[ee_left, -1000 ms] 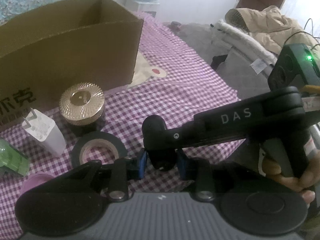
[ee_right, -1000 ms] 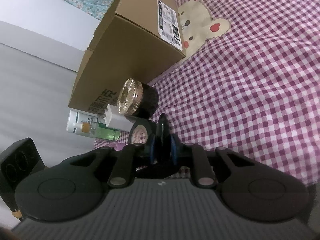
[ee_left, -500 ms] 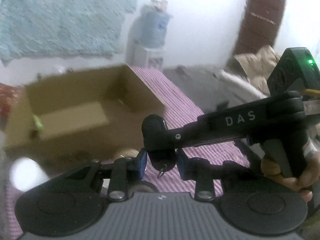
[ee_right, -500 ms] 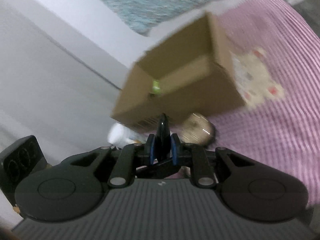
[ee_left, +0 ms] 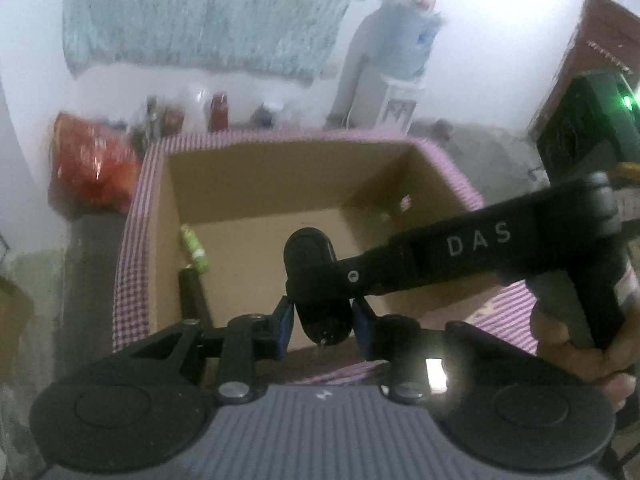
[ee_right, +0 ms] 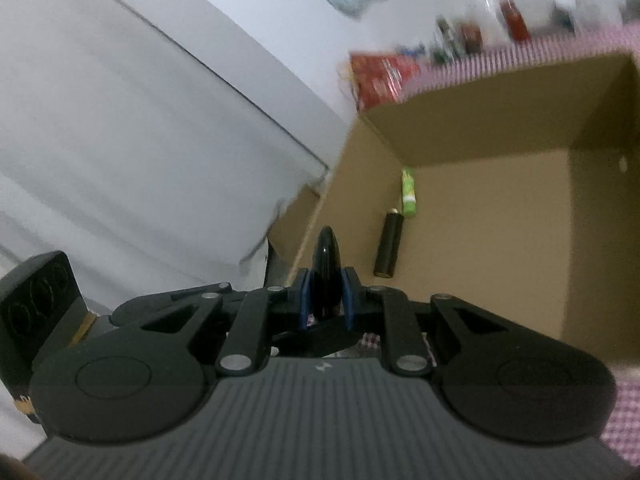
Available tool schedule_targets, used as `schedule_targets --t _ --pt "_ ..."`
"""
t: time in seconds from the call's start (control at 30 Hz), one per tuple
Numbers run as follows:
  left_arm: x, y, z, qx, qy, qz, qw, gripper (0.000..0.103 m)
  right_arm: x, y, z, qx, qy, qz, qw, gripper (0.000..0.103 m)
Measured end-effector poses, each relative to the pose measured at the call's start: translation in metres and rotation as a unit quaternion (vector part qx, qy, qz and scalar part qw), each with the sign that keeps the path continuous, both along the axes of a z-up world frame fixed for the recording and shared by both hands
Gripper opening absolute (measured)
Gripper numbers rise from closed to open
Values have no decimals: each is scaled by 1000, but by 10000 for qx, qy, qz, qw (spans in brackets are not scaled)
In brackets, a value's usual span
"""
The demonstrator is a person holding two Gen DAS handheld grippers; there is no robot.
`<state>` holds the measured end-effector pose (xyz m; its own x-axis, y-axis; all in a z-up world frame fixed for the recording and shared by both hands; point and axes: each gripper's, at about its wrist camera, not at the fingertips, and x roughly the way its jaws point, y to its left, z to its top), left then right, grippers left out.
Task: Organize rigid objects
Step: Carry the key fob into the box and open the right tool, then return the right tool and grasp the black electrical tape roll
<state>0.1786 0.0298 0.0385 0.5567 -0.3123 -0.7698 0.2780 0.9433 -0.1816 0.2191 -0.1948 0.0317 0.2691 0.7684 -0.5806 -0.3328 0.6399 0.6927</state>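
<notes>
covering the surface, checked cloth (ee_left: pixel 132 240); white walls (ee_left: pixel 500 40)

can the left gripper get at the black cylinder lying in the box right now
Probably not yet. The left gripper and right gripper are both shut on one black oval object. The cardboard box is open-topped, so the black cylinder lies unobstructed.

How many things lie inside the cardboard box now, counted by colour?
Green: 1, the green tube
Black: 1, the black cylinder
Total: 2, both by the left wall of the cardboard box
</notes>
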Motion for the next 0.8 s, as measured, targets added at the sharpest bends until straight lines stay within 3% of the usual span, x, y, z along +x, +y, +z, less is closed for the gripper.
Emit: schedule_targets --t 0.17,0.37,0.5,0.57,0.8 --pt "22 6 -24 321 349 9 9989 34 35 19 -31 -62 735 41 9973 15" --pt "24 11 -36 648 478 -17 9968 43 46 33 -53 -53 1207 73 9926 18" --pt "23 14 -32 627 370 2 9973 52 48 34 -57 -47 1285 36 9917 19" --pt "21 13 -29 630 297 31 9976 55 47 32 -56 -9 1307 31 9914 25" --pt "11 16 -11 430 95 141 9989 56 40 23 -49 126 1204 -56 9926 29"
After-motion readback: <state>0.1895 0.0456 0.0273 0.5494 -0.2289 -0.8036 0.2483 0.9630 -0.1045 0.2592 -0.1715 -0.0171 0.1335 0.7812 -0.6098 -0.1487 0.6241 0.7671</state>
